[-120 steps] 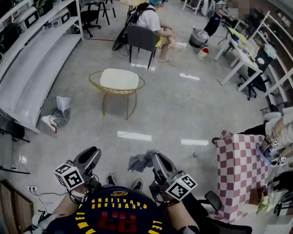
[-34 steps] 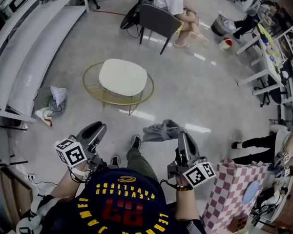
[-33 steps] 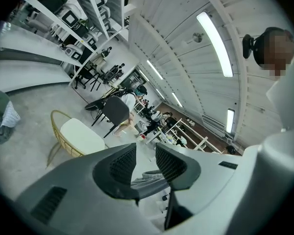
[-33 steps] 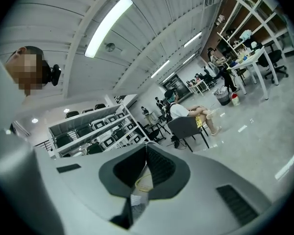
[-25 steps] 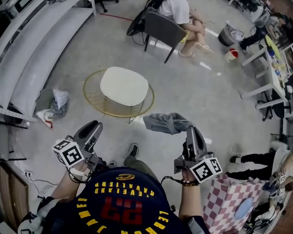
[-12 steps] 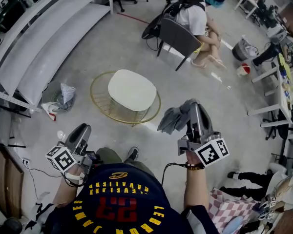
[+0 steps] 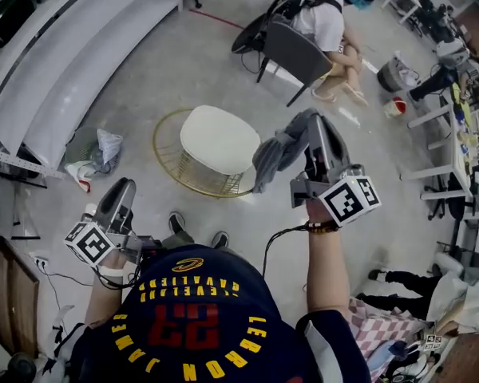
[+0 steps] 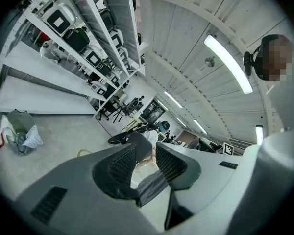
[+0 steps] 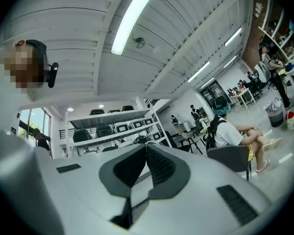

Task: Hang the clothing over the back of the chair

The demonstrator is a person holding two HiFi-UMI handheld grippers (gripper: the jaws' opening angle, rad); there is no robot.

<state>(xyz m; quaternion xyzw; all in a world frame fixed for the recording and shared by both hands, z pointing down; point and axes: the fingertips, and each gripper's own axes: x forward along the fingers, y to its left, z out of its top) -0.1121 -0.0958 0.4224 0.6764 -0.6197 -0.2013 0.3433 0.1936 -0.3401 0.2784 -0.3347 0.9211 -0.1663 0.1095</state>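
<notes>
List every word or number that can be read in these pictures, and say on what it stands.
"CAVALIERS": yellow, on the person's dark shirt, upside down.
"23": red, same shirt.
"LEBRON JAMES": yellow, same shirt.
Elsewhere nothing is readable.

A pale polished floor point(image 7: 168, 70) carried a gold wire chair point(image 7: 182, 179) with a white cushion point(image 7: 215, 138) near its middle; a crumpled heap of bags point(image 7: 97, 152) lay beside long white shelving point(image 7: 56, 62) at the left; a dark grey chair point(image 7: 294, 50), with a person seated, stood farther off; a small red and white bucket point(image 7: 395, 107) stood at the right.
</notes>
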